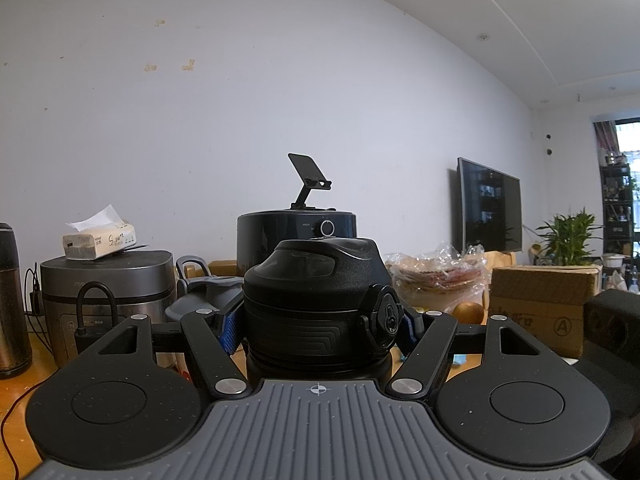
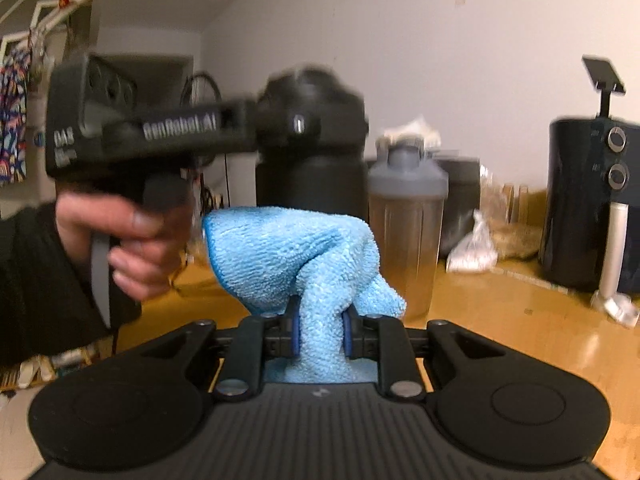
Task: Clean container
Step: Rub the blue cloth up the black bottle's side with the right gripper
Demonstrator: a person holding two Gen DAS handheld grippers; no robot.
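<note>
A black bottle (image 1: pixel 316 304) with a flip lid stands upright right in front of the left wrist camera. My left gripper (image 1: pixel 319 330) is shut on it, its blue pads pressing both sides just under the lid. From the right wrist view the same bottle (image 2: pixel 308 184) appears blurred, with the left gripper (image 2: pixel 280 124) on its lid and a hand (image 2: pixel 132 240) around that gripper's handle. My right gripper (image 2: pixel 321 332) is shut on a bunched light-blue microfibre cloth (image 2: pixel 280 252). The cloth sits low in front of the bottle; whether they touch is unclear.
On the wooden table (image 2: pixel 520 320) stand a clear shaker with a grey lid (image 2: pixel 408 216) and a dark appliance (image 2: pixel 592 200). A rice cooker (image 1: pixel 108 280) carries a tissue pack (image 1: pixel 100 240). To the right are bagged food (image 1: pixel 440 276) and a cardboard box (image 1: pixel 540 304).
</note>
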